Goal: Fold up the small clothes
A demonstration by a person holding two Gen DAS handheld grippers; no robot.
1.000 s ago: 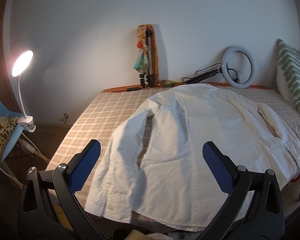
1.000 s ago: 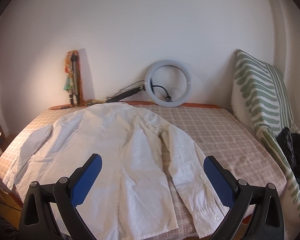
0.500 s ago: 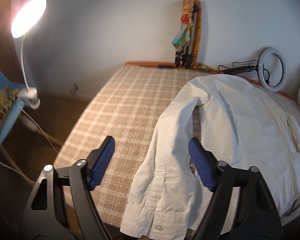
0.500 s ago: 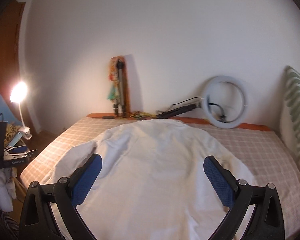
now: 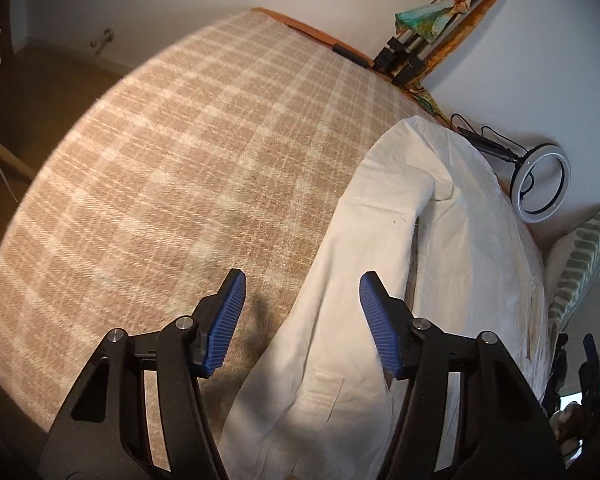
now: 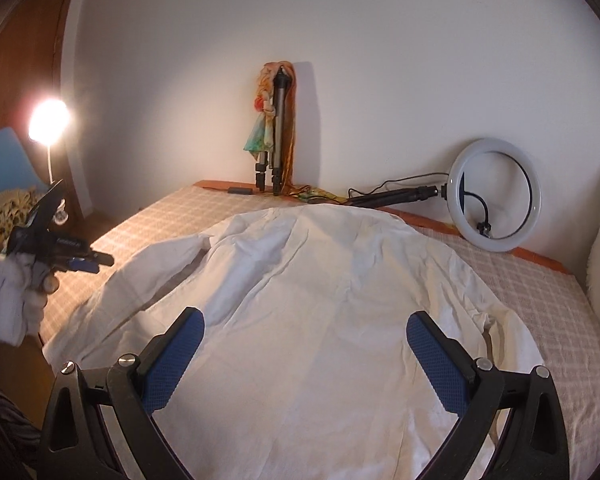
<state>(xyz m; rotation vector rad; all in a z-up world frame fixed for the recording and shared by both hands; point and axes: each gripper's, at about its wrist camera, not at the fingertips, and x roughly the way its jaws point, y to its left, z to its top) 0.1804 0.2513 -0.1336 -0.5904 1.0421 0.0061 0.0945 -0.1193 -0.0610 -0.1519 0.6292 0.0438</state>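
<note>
Right now my left gripper (image 5: 302,322) hangs with jaws apart over the near sleeve of the white shirt (image 5: 432,264), which lies spread flat on the checked bedspread (image 5: 172,168). Over the shirt's back my right gripper (image 6: 304,352) gapes wide, holding nothing.

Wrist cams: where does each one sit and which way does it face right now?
Left wrist: on the left gripper, tilted down at the shirt sleeve and plaid bed; its own open blue fingers show.
Right wrist: on the right gripper, low over the shirt's back, facing the far wall; its open fingers show, plus the gloved left hand.
Shared: shirt, bed, ring light, tripod.
</note>
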